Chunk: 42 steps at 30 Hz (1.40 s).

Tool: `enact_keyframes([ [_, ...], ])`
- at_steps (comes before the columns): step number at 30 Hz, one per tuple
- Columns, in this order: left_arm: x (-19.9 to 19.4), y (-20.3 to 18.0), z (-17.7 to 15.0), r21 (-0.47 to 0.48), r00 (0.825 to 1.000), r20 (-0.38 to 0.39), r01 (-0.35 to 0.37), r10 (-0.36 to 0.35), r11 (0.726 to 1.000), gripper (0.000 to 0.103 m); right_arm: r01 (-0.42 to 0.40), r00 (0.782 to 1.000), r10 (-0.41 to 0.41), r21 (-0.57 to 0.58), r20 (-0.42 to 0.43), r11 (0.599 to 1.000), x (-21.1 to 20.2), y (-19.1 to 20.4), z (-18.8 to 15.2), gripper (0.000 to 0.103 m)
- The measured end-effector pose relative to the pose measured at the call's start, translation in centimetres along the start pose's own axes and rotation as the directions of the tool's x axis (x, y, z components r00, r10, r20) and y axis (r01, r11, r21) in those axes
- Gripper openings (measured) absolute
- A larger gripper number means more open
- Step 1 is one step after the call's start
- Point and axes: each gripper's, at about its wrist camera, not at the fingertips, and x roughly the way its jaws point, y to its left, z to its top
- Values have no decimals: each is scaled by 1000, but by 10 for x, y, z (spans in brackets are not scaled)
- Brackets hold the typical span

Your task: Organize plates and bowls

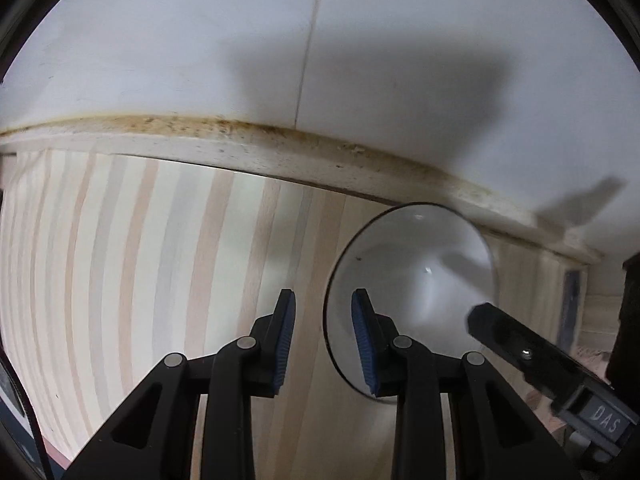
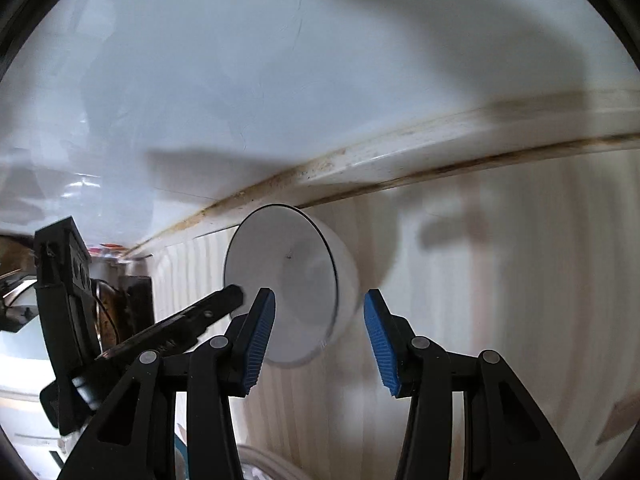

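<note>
A: Both sets of jaws stand open and hold nothing. The left gripper point(image 1: 323, 342) has its right pad just inside the rim of the white bowl point(image 1: 412, 276); the right gripper point(image 2: 320, 338) hangs open just short of the same bowl point(image 2: 296, 276), near its rim.

B: So who takes it?

A: I'd say the left: the rim already sits between its pads. Close squarely on the rim, not the glossy curve, or it may slip.

B: Anything in the way?

A: The bowl sits on the striped wooden table point(image 1: 140, 260), close to the stained ledge point(image 1: 240, 142) under the white wall point(image 1: 160, 40). The two grippers crowd each other, and clutter point(image 2: 120, 296) lies off to the left.
</note>
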Motion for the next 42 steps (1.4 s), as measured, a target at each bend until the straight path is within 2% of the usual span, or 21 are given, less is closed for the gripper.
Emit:
enact_keyframes([
  [1, 2, -1, -1, 8, 1000, 6, -3, 3, 1000, 13, 42, 999, -42, -10, -9, 999, 8, 2, 2, 42],
  [2, 3, -2, -2, 19, 1000, 6, 0, 0, 1000, 8, 78, 997, -78, -16, -5, 997, 12, 2, 3, 31],
  [3, 2, -4, -4, 25, 1000, 11, -12, 11, 1000, 8, 106, 994, -106, -27, 8, 994, 14, 3, 4, 22],
  [5, 0, -7, -6, 34, 1000, 22, -20, 19, 999, 8, 134, 991, -133, -29, 19, 991, 14, 3, 1, 12],
  [12, -25, -13, -22, 51, 998, 61, -29, 26, 998, 8, 149, 989, -149, -16, 16, 989, 9, 4, -10, 12],
  [20, -68, -19, -58, 103, 994, 105, -6, -5, 995, 8, 131, 990, -130, -25, 60, 991, -40, 7, -49, 12],
  [30, -114, -70, -142, 200, 987, 134, 64, -92, 978, 8, 166, 977, -160, -32, 142, 986, -128, 6, -140, 12],
  [34, -122, -87, -178, 256, 985, 122, 86, -121, 963, 8, 180, 972, -175, -20, 158, 983, -160, -9, -183, 12],
  [37, -122, -97, -201, 290, 985, 104, 101, -137, 952, 8, 175, 971, -174, 8, 163, 985, -184, -34, -213, 12],
  [42, -113, -110, -240, 342, 989, 62, 106, -135, 934, 8, 178, 970, -182, 39, 160, 983, -200, -57, -258, 12],
])
